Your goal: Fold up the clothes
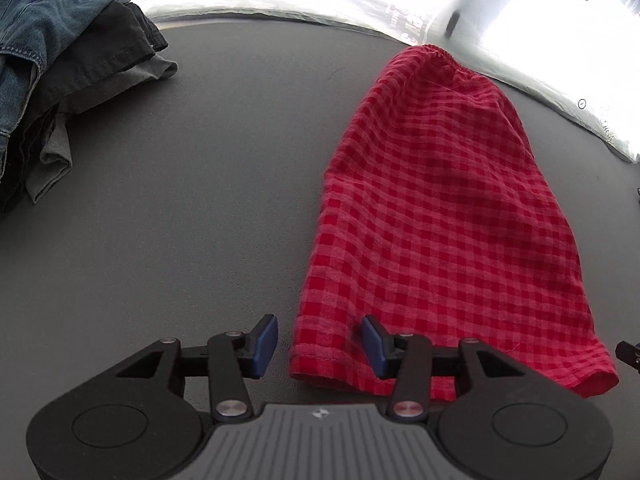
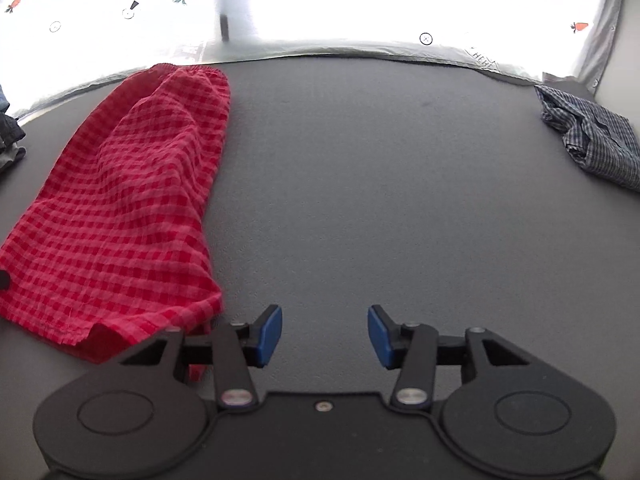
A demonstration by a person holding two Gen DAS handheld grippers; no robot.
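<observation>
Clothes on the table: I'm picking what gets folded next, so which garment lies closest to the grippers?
The red checked garment, spread flat beside both open grippers; the denim-and-dark pile and the blue plaid shirt lie bunched at the far corners.

red checked garment [image 2: 120,208], open right claw [image 2: 325,334]

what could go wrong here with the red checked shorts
1. The left tongs are open at the near hem of the red checked shorts; a pinch may catch only the top layer, so the fold drags unevenly.
2. The right tongs hover open over bare table beside the hem corner, so closing there would likely grab nothing.
</observation>
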